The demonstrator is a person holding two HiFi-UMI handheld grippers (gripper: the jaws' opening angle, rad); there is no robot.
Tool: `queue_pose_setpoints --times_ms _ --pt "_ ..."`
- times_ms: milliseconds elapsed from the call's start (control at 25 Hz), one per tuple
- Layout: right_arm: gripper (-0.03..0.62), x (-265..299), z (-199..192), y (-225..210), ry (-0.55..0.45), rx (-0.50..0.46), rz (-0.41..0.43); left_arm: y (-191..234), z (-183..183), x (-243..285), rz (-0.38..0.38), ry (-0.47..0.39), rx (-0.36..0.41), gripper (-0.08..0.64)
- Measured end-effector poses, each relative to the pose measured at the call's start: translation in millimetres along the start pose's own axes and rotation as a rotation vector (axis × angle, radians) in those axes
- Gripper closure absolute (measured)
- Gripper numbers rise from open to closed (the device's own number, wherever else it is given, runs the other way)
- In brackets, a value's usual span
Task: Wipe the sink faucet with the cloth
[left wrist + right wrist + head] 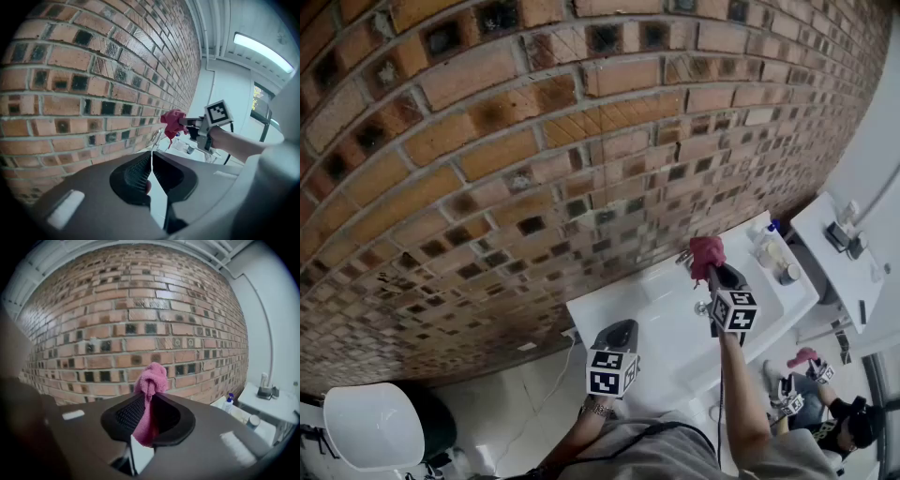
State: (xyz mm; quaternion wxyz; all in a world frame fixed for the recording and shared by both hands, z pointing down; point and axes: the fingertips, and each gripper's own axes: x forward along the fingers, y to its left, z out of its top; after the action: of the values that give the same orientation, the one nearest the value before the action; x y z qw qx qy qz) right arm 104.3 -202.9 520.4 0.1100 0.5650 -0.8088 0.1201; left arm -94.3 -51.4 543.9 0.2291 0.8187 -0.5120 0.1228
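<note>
pink cloth (151, 380) pinched tight in right gripper (712, 272), bunched just beside faucet (157, 136) at far edge of white sink (666, 328). left gripper (619, 335) jaws together, empty, nearer.

Faucet (683, 258) is mostly buried behind the cloth (706, 251) and the right gripper (712, 270) from the head view, so I only get a sliver of chrome. The cloth's lower end vanishes between the pads in the right gripper view. Low between the left gripper's (151, 159) closed jaws there's a reddish patch (148, 186), and I can't tell what it is. Bottles (767, 246) by the sink (670, 342): labels too small. An arm (741, 394) covers the sink's near edge. Bottom right, a second person (848, 422) is cut by the frame.
</note>
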Motion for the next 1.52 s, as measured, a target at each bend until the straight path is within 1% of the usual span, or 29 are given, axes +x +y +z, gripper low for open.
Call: queue_pose_setpoints --times_ms 80,160,240,360,440,520,600,640,680,760,920,1000,1080,1200,1320,1440,1480,1520 --pt "0.532 38 -14 -27 0.104 -0.071 -0.027 2 5 10 0.011 0.009 0.001 0.537" --pt "0.532 70 -31 -36 0.184 -0.119 -0.023 5 10 20 0.019 0.021 -0.002 0.537" --pt "0.532 85 -41 -28 0.191 -0.146 -0.012 9 11 30 0.023 0.035 -0.004 0.537" --pt "0.534 85 -40 -10 0.145 -0.179 -0.017 12 7 46 0.025 0.062 -0.014 0.537" --pt "0.534 82 -47 0 0.131 -0.179 0.003 13 2 58 0.020 0.084 -0.021 0.537" --pt "0.535 79 -68 13 0.160 -0.164 0.055 10 -3 67 0.011 0.105 -0.018 0.537" --pt "0.539 77 -100 22 0.234 -0.130 0.119 5 -6 72 -0.003 0.119 -0.007 0.537" --pt "0.540 74 -113 23 0.260 -0.120 0.138 2 -6 74 -0.010 0.123 -0.002 0.537" --pt "0.541 69 -118 21 0.264 -0.127 0.143 -1 -7 74 -0.016 0.126 0.002 0.537" --pt "0.541 63 -111 6 0.230 -0.145 0.109 -4 -9 74 -0.019 0.133 0.011 0.537" --pt "0.541 71 -69 -48 0.129 -0.092 -0.020 1 -15 69 0.000 0.154 0.009 0.537" --pt "0.541 80 -58 -79 0.124 -0.069 -0.070 2 -19 66 0.004 0.162 0.006 0.537" --pt "0.543 97 -65 -110 0.173 -0.050 -0.096 1 -20 66 0.004 0.166 0.007 0.537" --pt "0.543 122 -103 -138 0.293 -0.045 -0.096 -3 -22 67 -0.002 0.172 0.011 0.537" --pt "0.544 136 -152 -135 0.414 -0.060 -0.071 -6 -23 69 -0.008 0.182 0.023 0.537" --pt "0.545 140 -189 -122 0.486 -0.037 -0.063 -9 -24 73 -0.014 0.190 0.030 0.537" --pt "0.545 141 -198 -113 0.503 -0.030 -0.043 -10 -24 75 -0.016 0.192 0.032 0.537" --pt "0.545 141 -207 -101 0.517 -0.025 -0.006 -11 -25 76 -0.018 0.195 0.035 0.537"
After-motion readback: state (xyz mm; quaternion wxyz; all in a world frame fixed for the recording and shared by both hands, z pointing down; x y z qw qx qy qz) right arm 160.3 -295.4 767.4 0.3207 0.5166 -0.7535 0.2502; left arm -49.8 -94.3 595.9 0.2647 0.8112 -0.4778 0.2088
